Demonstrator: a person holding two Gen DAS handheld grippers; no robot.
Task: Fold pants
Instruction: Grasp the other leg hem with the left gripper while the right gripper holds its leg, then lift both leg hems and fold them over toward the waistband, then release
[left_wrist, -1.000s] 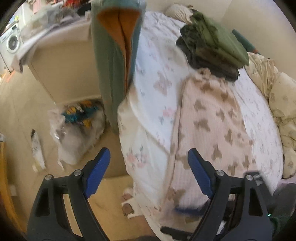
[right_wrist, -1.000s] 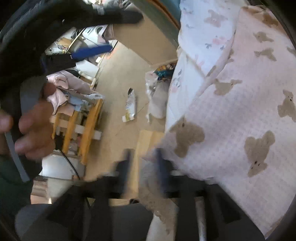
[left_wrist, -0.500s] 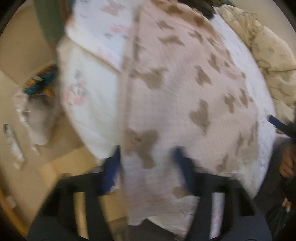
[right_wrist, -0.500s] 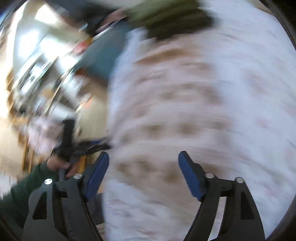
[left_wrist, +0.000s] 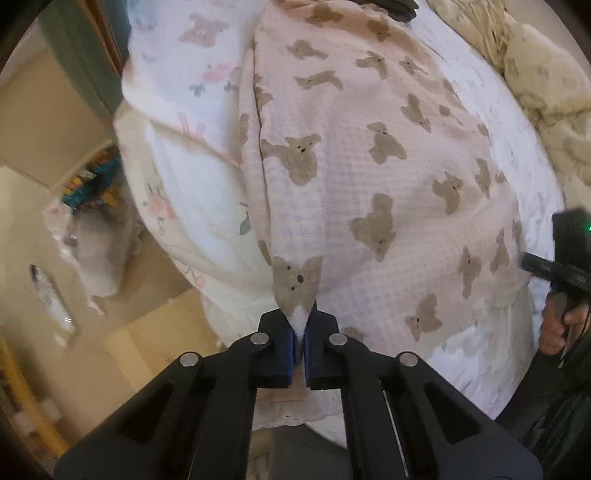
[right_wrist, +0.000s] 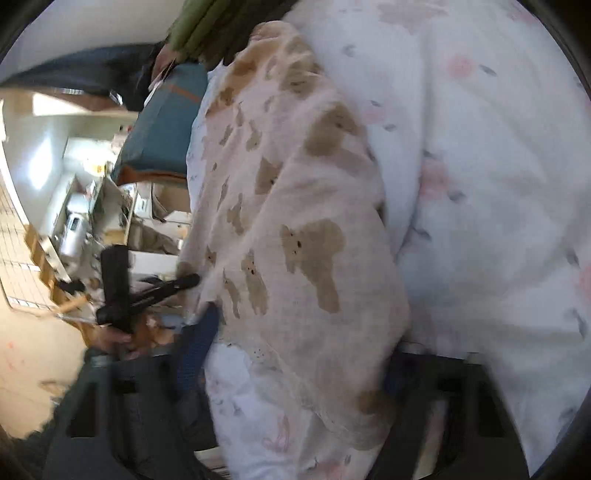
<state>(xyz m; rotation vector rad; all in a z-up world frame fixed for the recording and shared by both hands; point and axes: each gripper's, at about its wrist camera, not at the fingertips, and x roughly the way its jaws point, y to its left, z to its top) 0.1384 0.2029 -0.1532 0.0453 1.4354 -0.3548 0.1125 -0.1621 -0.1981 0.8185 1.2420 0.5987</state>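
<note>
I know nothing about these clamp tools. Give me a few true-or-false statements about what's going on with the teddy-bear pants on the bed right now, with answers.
1. The left gripper has its jaws shut on the edge of the bear-print pants. True.
2. The right gripper is clamped tight on the pants. False: its jaws stand wide apart, with the fabric lying between them.
3. The pants lie on a floral bedsheet. True.
4. The pants are plain blue. False: they are pale pink with brown bears.
5. A stack of dark and green folded clothes sits past the far end of the pants. True.
</note>
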